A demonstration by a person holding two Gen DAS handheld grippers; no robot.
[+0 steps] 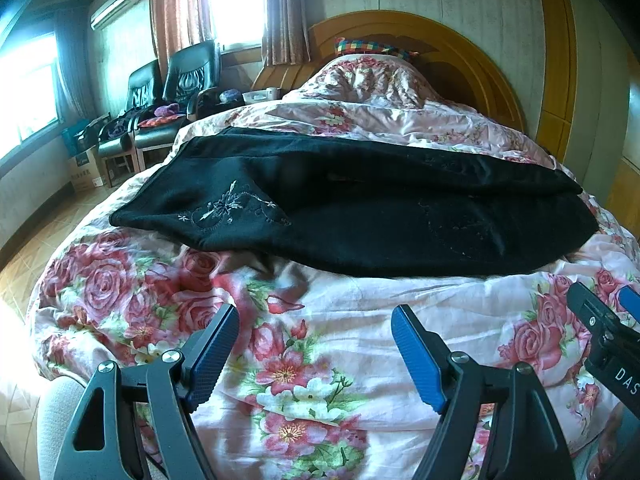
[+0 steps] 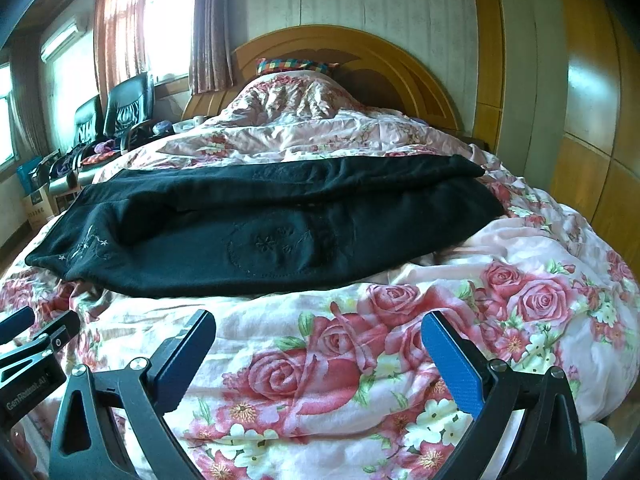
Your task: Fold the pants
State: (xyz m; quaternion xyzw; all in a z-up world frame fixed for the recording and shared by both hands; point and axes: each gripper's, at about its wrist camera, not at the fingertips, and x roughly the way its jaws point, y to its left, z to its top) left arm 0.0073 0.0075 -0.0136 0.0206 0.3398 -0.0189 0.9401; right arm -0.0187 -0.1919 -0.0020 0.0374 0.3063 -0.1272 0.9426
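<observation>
Black pants (image 1: 360,208) with pale embroidered flowers lie across the bed on a floral quilt (image 1: 320,340), folded lengthwise with one layer over the other. The right wrist view shows the same pants (image 2: 272,228) spread from left to right. My left gripper (image 1: 316,328) is open, hovering over the quilt short of the pants' near edge, nothing between its blue pads (image 1: 416,356). My right gripper (image 2: 320,334) is also open and empty, likewise in front of the pants. Each gripper shows at the edge of the other's view.
A wooden headboard (image 1: 472,60) and a heaped quilt with a checkered pillow (image 1: 372,46) lie beyond the pants. Black armchairs (image 1: 168,92) with clutter and a cardboard box (image 1: 86,168) stand left of the bed. A wooden wardrobe (image 2: 592,120) stands on the right.
</observation>
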